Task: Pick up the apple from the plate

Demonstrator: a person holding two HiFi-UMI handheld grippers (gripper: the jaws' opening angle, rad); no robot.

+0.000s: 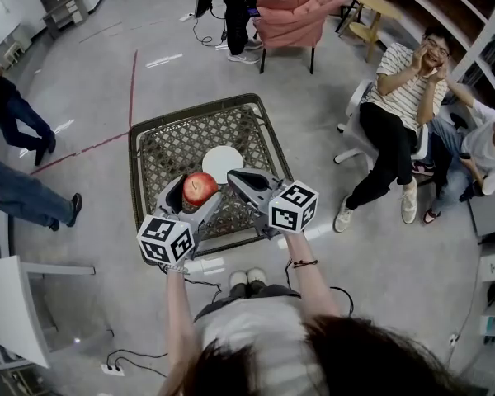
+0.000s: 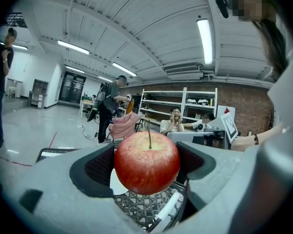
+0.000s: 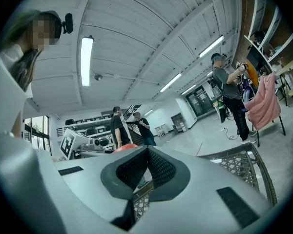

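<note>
apple [image 2: 146, 162]: red, speckled, stem up, pinched in left gripper [image 1: 191, 198]
right gripper [image 3: 147, 155]: pressed together
plate [image 1: 221, 163]: white, mid surface [image 1: 169, 143]

A square woven tabletop [image 1: 172, 148] with a dark rim stands on the grey floor [image 1: 107, 97]; a white plate [image 1: 220, 162] lies near its middle.

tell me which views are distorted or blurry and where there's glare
Head view: mild fisheye, even light, apple crisp. Left gripper view: heavy fisheye, dark corners, strip light blown out. Right gripper view: same warp, ceiling tube glaring.
</note>
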